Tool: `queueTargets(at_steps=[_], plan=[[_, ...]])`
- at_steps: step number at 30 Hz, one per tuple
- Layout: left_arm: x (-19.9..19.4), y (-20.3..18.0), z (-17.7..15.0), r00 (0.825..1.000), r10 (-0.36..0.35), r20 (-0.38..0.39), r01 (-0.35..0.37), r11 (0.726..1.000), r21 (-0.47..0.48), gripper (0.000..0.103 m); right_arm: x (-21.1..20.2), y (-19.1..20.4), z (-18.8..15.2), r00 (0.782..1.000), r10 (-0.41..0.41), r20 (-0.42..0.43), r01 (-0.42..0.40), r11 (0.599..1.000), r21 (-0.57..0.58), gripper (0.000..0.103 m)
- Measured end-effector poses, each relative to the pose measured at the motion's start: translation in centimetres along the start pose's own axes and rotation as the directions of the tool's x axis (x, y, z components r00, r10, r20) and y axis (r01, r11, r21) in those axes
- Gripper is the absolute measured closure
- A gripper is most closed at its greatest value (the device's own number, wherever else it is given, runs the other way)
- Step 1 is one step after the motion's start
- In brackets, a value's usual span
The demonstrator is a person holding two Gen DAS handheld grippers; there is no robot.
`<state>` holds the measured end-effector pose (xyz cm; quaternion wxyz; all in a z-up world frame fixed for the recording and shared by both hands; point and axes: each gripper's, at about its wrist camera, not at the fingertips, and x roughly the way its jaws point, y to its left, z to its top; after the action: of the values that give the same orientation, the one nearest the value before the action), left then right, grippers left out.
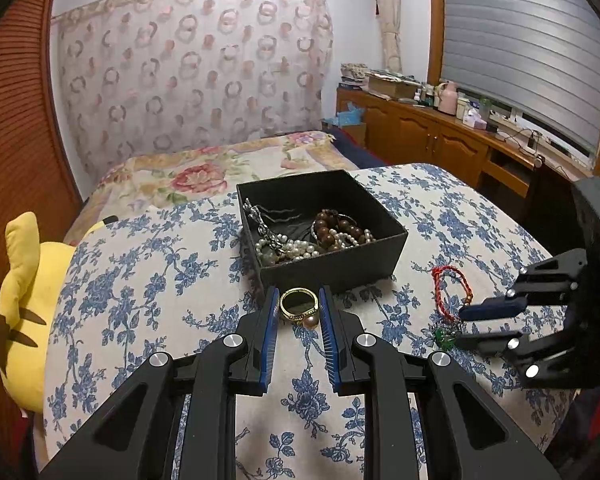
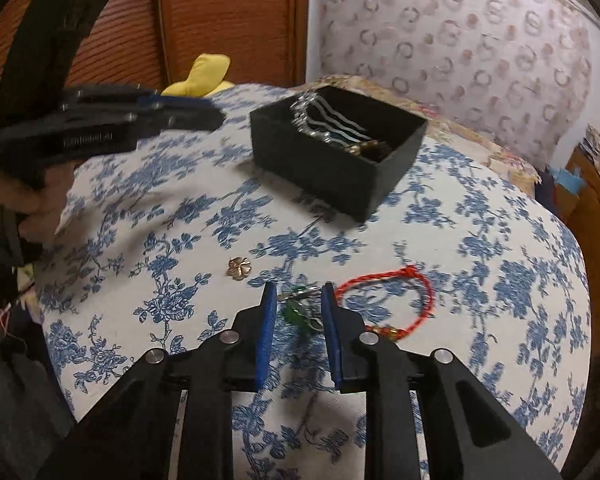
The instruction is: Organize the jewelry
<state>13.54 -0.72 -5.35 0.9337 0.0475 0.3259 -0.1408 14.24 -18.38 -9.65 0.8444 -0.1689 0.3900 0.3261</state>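
Observation:
A black open box [image 1: 392,236] holding pearls, brown beads and a silver hair comb sits on the blue-flowered cloth [image 1: 140,300]; it also shows in the right wrist view [image 2: 324,176]. My left gripper [image 1: 299,304] is shut on a gold ring [image 1: 298,305] with a brown pearl, just in front of the box. My right gripper [image 2: 299,300] is open, its fingers on either side of a green-stone piece [image 2: 296,312] lying on the cloth. A red cord bracelet [image 2: 400,292] lies just right of it. A small gold clover charm [image 2: 239,268] lies to the left.
A yellow plush toy [image 1: 28,300] lies at the table's left edge. A bed with a floral cover [image 1: 204,172] is behind the table. A wooden cabinet [image 1: 428,132] with bottles stands under the window at the right.

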Motion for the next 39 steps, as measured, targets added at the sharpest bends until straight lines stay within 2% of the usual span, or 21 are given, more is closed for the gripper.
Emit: queueTargets(at_steps=[2,4,7,8,15,26,33,39], plan=[[0.0,-0.1,0.1,1.0,-0.001,0.0,0.001,1.0,0.001,0.084,0.6,0.5,0.0,1.0,-0.004,-0.026,0.003,1.0,-0.018,0.078],[0.0,0.0,0.1,1.0,-0.001,0.0,0.001,1.0,0.0,0.084,1.2,0.6,-0.1,0.998,-0.043,-0.053,0.041,0.998,-0.039,0.08],[0.0,-0.1,0.0,1.0,-0.001,0.0,0.001,1.0,-0.002,0.084,1.2,0.6,-0.2,0.997,-0.062,-0.053,0.059,0.997,-0.055,0.09],[0.0,-0.1,0.0,1.0,-0.001,0.0,0.001,1.0,-0.002,0.084,1.0,0.4,-0.2,0.998,-0.05,-0.048,0.048,0.998,-0.045,0.09],[0.0,-0.1,0.0,1.0,-0.002,0.001,0.002,1.0,-0.002,0.084,-2.4,-1.1,0.7,0.999,-0.005,0.049,0.004,1.0,0.015,0.09],[-0.2,-0.2,0.9,1.0,0.001,0.02,-0.001,1.0,-0.004,0.084,-8.3,-2.2,4.3,0.974,-0.042,0.221,0.035,0.999,0.034,0.09],[0.4,-0.1,4.0,0.998,-0.01,0.061,0.011,1.0,-0.01,0.084,-8.1,-3.3,7.6,0.961,-0.062,0.268,0.054,0.998,0.037,0.09],[2.8,0.0,5.8,0.998,-0.005,0.066,0.006,1.0,-0.019,0.084,-6.9,-4.2,10.6,0.951,-0.072,0.301,0.06,0.997,0.049,0.09]])
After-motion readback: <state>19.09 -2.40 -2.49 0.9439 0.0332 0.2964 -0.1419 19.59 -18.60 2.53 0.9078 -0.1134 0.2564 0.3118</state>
